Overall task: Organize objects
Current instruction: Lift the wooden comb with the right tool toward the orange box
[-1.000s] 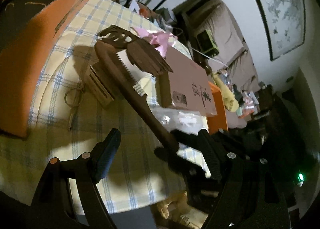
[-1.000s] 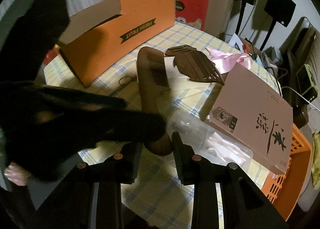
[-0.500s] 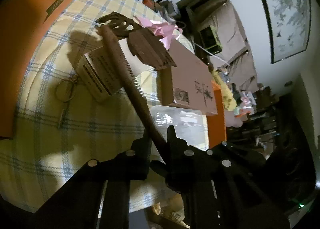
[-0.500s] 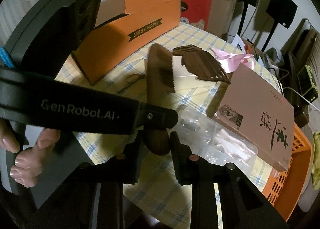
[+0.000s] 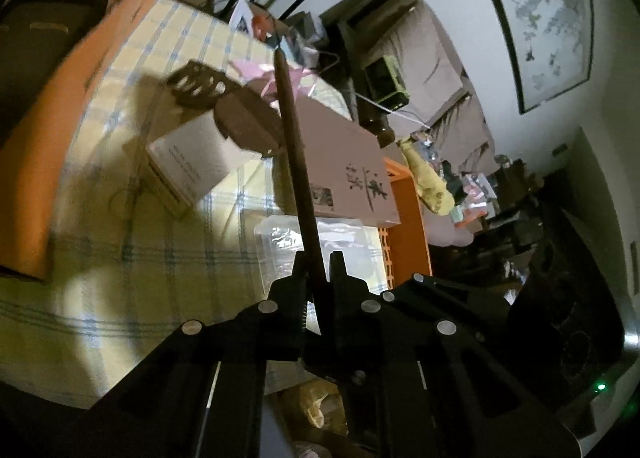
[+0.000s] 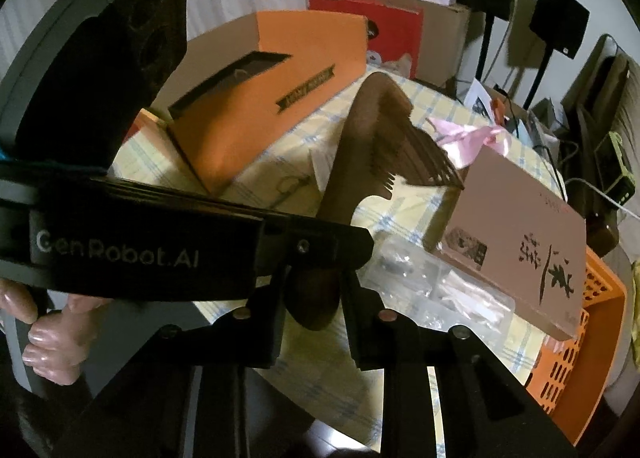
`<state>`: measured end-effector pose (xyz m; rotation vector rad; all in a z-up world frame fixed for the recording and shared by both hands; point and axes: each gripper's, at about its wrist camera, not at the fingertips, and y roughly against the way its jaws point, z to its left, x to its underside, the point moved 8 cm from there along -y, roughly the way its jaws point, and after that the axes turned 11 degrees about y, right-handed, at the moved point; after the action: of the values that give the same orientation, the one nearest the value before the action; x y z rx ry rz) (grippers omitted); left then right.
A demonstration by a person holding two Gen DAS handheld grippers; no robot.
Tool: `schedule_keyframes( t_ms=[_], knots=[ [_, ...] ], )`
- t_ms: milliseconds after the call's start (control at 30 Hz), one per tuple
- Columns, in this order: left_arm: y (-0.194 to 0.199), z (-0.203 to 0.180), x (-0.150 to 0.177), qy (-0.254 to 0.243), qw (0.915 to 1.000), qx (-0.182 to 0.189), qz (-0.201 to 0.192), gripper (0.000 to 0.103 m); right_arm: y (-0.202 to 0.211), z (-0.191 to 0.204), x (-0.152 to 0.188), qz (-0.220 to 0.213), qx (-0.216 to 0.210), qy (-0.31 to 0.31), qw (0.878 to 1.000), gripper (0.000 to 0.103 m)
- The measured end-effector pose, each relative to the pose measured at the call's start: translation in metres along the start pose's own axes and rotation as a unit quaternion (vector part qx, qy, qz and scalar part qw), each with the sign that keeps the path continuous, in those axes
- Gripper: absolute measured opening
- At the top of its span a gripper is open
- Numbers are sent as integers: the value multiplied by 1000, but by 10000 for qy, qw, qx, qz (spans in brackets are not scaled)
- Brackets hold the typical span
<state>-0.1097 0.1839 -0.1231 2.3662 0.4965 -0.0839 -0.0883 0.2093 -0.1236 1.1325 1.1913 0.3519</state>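
The handle of a dark wooden comb (image 5: 294,162) is clamped between the fingers of the left gripper (image 5: 319,270), and the comb is seen edge-on, raised off the checked tablecloth (image 5: 120,266). In the right wrist view the rounded end of the same handle (image 6: 316,298) is framed by the fingers of the right gripper (image 6: 314,298); whether they press on the wood or stand just clear of it cannot be told. The left gripper's body (image 6: 120,254), lettered "GenRobot.AI", is held across that view by the person's left hand (image 6: 44,342).

Just beyond the comb's handle a clear plastic box (image 5: 344,242) lies on the cloth. Beyond the comb's middle a pinkish book (image 6: 516,242) is propped over the plastic box and an orange basket (image 6: 580,362). Beside the comb's teeth a white box (image 5: 192,162) is set, with a second carved wooden comb (image 5: 224,106) lying on it. Behind the comb's tip a pink ribbon (image 6: 472,138) is seen. Farther off, an orange carton (image 6: 256,106) stands open.
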Motion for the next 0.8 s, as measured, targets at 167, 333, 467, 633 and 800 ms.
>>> schedule_keyframes(
  t_ms=[167, 333, 467, 633, 800],
  knots=[
    [25, -9, -10, -106, 9998, 68, -130, 9, 14, 8, -23, -205, 66, 37, 9998, 25],
    [49, -11, -25, -135, 9995, 91, -276, 9, 21, 18, -52, -359, 139, 40, 9993, 25],
    [67, -6, -42, -105, 9993, 77, -349, 9, 20, 23, -76, -414, 139, -17, 9990, 25],
    [88, 9, -68, -67, 9990, -67, -430, 9, 8, 34, -112, -449, 11, -177, 9988, 24],
    [101, 30, -90, 35, 9986, -256, -466, 9, -8, 45, -140, -456, -131, -260, 9985, 24]
  ],
)
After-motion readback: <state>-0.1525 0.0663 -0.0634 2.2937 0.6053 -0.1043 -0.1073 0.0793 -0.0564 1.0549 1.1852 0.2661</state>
